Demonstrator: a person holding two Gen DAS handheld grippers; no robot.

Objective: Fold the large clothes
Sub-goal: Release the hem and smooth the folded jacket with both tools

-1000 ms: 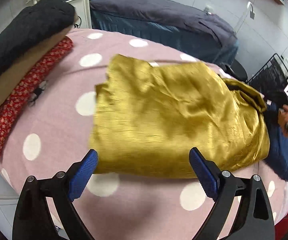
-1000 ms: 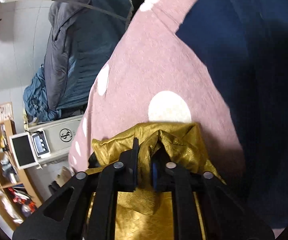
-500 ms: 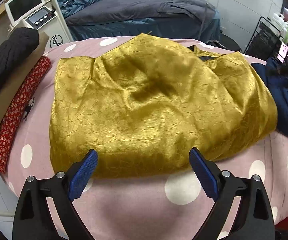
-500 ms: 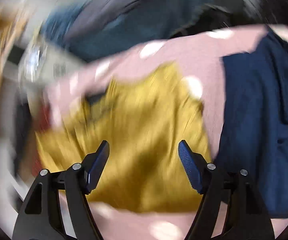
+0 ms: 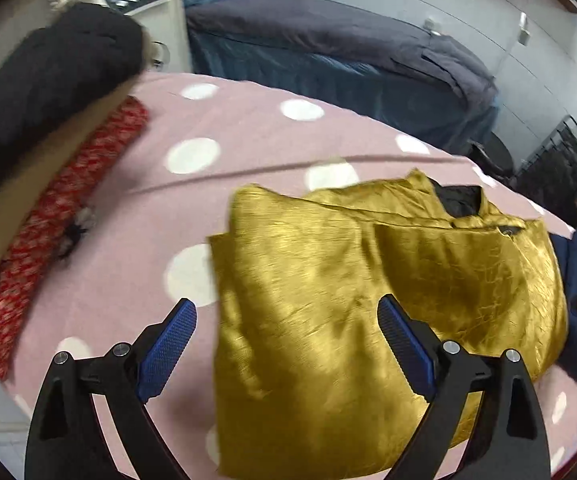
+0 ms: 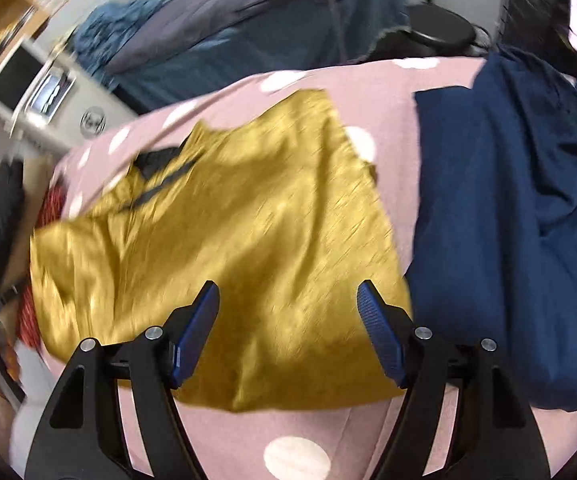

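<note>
Here, left gripper (image 5: 286, 344) spread wide, holding nothing, blue ribbed pads above gold garment (image 5: 388, 312). Right gripper (image 6: 288, 330) likewise wide apart, empty, above same garment (image 6: 228, 240). Garment: shiny crinkled gold satin, folded into rough rectangle, black lining at collar, lying on pink polka-dot bedcover (image 5: 248, 136). Navy garment (image 6: 508, 220) just beside it.
</note>
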